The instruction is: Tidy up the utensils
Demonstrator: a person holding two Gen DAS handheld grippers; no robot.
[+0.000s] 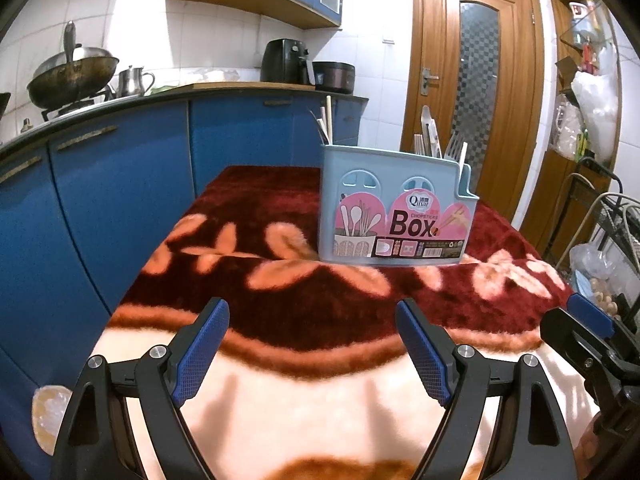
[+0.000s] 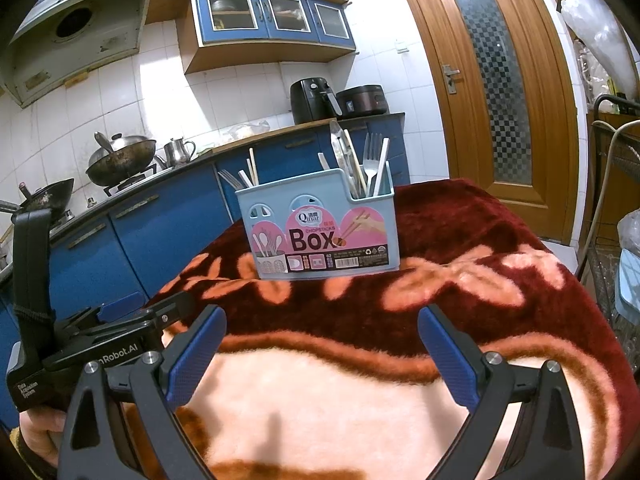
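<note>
The light-blue chopsticks box [image 1: 394, 208] stands upright on the dark-red flowered blanket [image 1: 280, 312], well ahead of both tools and touched by neither. The left hand-held gripper [image 1: 312, 344] hovers low over the blanket's pale near edge with its jaws spread wide and nothing between them, the box ahead and slightly to its right. The right hand-held gripper [image 2: 322, 350] is likewise wide open and empty, the box almost straight ahead, with forks [image 2: 372, 160] and chopsticks [image 2: 252, 170] standing in its compartments.
</note>
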